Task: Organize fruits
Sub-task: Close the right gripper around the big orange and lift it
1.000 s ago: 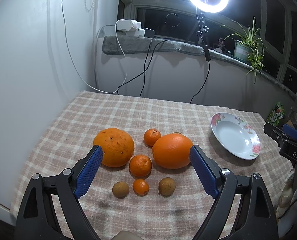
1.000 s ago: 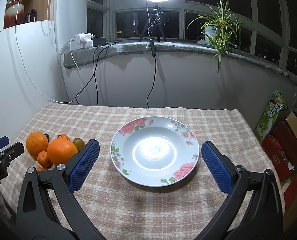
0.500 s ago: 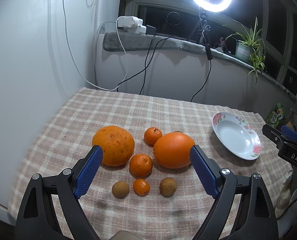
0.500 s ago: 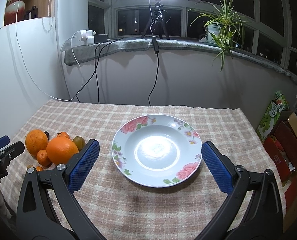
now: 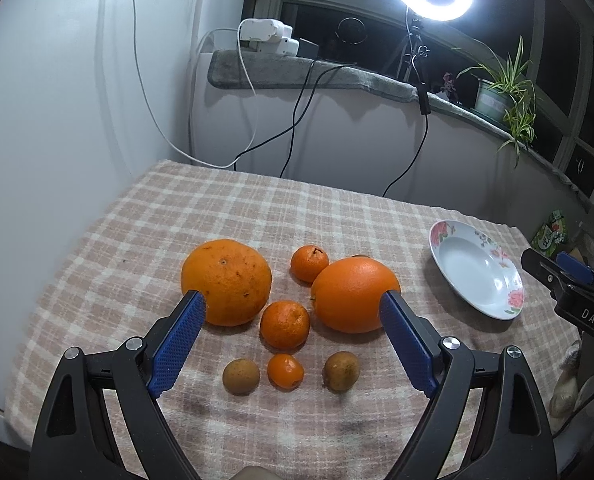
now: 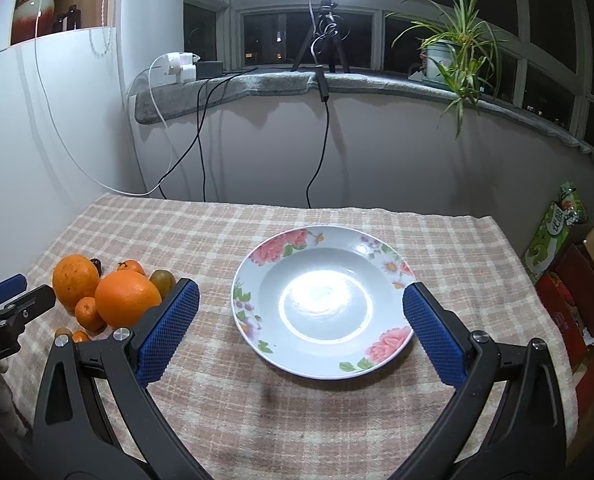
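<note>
- Left wrist view: left tongs [image 5: 293,306] spread wide, grasping nothing; the fruit cluster lies straight ahead on the table [image 5: 97,264], a small mandarin [image 5: 285,324] centred between two large oranges.
- Right tongs [image 6: 301,300] likewise released, framing the floral plate [image 6: 393,268], which holds nothing; fruit sits well left, so the left tongs are nearer.

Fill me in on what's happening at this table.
A person holds two grippers over a checked tablecloth, sorting fruit. The left gripper is open, aimed at a cluster of oranges and small fruit, with a mandarin between its fingers' line of sight. The right gripper is open in front of an empty floral plate. Nothing is gripped or plated yet.
</note>
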`<action>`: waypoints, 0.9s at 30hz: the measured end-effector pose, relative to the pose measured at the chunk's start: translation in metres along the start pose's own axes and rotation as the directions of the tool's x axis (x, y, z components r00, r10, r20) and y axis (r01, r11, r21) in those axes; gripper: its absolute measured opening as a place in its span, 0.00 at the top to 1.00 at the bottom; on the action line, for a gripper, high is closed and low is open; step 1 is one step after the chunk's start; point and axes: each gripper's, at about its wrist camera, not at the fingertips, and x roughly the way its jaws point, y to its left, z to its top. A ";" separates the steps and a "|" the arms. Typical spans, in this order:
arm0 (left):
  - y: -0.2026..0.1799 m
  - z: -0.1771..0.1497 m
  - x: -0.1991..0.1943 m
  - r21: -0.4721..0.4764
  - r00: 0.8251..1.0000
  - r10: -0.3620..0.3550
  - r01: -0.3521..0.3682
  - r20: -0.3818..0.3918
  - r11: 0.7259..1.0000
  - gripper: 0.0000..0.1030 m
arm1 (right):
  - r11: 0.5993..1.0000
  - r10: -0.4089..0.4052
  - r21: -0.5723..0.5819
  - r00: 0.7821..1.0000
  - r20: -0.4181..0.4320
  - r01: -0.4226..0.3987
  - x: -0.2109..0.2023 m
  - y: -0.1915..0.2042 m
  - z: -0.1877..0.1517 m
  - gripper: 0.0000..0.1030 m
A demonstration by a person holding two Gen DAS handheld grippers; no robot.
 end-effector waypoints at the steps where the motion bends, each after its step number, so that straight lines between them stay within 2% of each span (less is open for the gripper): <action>1: 0.001 0.000 0.002 -0.002 1.000 -0.002 0.002 -0.005 1.000 0.15 | 1.000 0.008 -0.002 1.000 -0.007 -0.008 0.003 0.001 0.000 0.00; 3: 0.004 -0.001 0.005 -0.008 1.000 -0.011 0.011 -0.015 1.000 0.15 | 0.999 0.033 0.002 0.999 -0.025 -0.033 0.008 0.002 0.000 0.00; 6: 0.007 -0.002 0.010 -0.021 0.999 -0.040 0.039 -0.032 0.999 0.18 | 0.993 0.118 0.022 0.991 -0.063 -0.116 0.019 0.003 -0.001 0.00; 9: 0.008 -0.003 0.015 -0.031 0.996 -0.071 0.070 -0.047 0.997 0.20 | 0.975 0.223 0.046 0.970 -0.096 -0.219 0.030 0.005 -0.001 0.00; 16: -0.002 -0.003 0.025 -0.018 0.985 -0.150 0.149 -0.086 0.989 0.24 | 0.914 0.405 0.071 0.897 -0.176 -0.399 0.055 0.025 0.002 0.00; 19: -0.008 -0.001 0.029 0.009 0.981 -0.171 0.173 -0.096 0.985 0.24 | 0.894 0.447 0.062 0.871 -0.203 -0.444 0.059 0.032 0.003 0.00; 22: -0.014 0.001 0.033 0.040 0.977 -0.185 0.190 -0.106 0.981 0.26 | 0.863 0.500 0.067 0.832 -0.242 -0.500 0.065 0.043 0.004 0.00; 27: -0.019 0.000 0.042 0.063 0.969 -0.208 0.218 -0.136 0.974 0.27 | 0.825 0.558 0.097 0.777 -0.291 -0.557 0.077 0.052 0.005 0.00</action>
